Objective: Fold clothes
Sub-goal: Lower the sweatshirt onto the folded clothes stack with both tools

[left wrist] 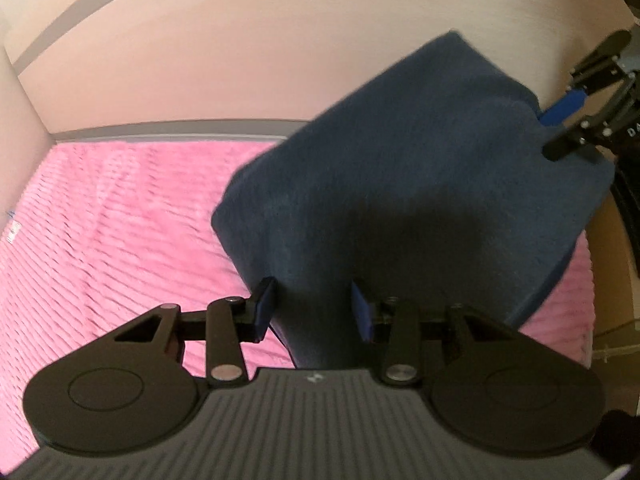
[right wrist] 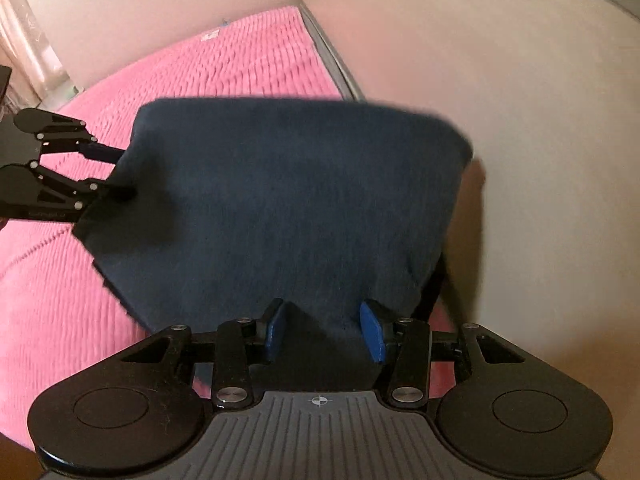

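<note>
A dark navy folded garment (left wrist: pixel 420 184) is held up above a pink ribbed bedspread (left wrist: pixel 100 232). My left gripper (left wrist: pixel 314 308) has a corner of the cloth between its blue pads, which stand well apart. My right gripper (right wrist: pixel 324 326) has another corner between its pads, also spread. The right gripper shows at the right edge of the left wrist view (left wrist: pixel 560 128), its fingers at the cloth's edge. The left gripper shows at the left of the right wrist view (right wrist: pixel 108 172), fingers against the garment (right wrist: pixel 288 200). The cloth hangs taut between both and is motion-blurred.
The pink bedspread (right wrist: pixel 200 72) covers the bed, which sits in a corner of light beige walls (right wrist: pixel 520 100). A grey bed frame edge (left wrist: pixel 180 128) runs along the wall. A small white label (left wrist: pixel 14 232) lies on the bedspread at far left.
</note>
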Demonstrator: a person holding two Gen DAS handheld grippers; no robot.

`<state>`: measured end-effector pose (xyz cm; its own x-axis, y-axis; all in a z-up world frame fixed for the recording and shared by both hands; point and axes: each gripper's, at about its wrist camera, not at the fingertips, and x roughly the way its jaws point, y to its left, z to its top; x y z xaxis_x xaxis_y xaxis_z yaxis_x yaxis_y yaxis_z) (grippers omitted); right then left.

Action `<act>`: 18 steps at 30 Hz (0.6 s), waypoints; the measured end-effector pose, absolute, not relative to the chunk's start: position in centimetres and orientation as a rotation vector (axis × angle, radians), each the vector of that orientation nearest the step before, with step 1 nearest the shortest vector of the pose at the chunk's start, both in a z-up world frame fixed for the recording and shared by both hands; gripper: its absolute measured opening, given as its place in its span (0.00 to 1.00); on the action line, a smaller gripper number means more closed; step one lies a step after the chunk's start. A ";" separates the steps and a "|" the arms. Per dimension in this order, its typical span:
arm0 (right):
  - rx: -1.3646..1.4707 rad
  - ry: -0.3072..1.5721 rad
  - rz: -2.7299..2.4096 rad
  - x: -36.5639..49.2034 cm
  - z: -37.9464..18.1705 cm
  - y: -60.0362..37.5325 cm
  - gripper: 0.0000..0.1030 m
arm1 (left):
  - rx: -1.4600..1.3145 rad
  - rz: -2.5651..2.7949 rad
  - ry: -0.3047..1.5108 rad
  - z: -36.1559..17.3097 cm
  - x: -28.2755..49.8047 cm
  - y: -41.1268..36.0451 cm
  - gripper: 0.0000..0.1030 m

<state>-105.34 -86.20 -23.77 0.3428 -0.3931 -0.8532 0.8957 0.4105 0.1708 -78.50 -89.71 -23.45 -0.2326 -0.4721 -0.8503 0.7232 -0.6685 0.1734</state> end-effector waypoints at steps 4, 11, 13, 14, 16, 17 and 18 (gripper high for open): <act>0.737 0.823 -0.958 -105.2 -23.8 -86.4 0.44 | 1.249 -1.954 0.369 -23.9 -78.4 -91.2 0.36; 0.749 0.810 -0.964 -105.4 -24.2 -85.9 0.44 | 1.158 -2.004 0.340 -19.6 -78.2 -91.0 0.32; 0.743 0.807 -0.983 -105.1 -24.3 -85.8 0.44 | 1.089 -1.990 0.407 -18.9 -78.2 -92.0 0.29; 0.741 0.806 -0.994 -104.8 -24.4 -85.7 0.44 | 1.071 -1.976 0.430 -19.0 -78.4 -92.7 0.28; 0.726 0.807 -1.010 -104.5 -24.7 -85.4 0.44 | 1.056 -1.946 0.453 -19.7 -78.9 -94.3 0.27; 0.716 0.806 -1.012 -104.5 -25.0 -85.3 0.44 | 1.062 -1.932 0.463 -20.4 -79.4 -95.0 0.27; 0.706 0.803 -1.014 -104.4 -25.1 -85.2 0.44 | 1.082 -1.915 0.477 -21.3 -79.6 -95.8 0.28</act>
<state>-104.40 -85.20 -25.12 0.3043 -0.4488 -0.8402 0.9206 0.3652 0.1384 -79.63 -95.85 -21.32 -0.2526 -0.4954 -0.8311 0.8275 -0.5557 0.0797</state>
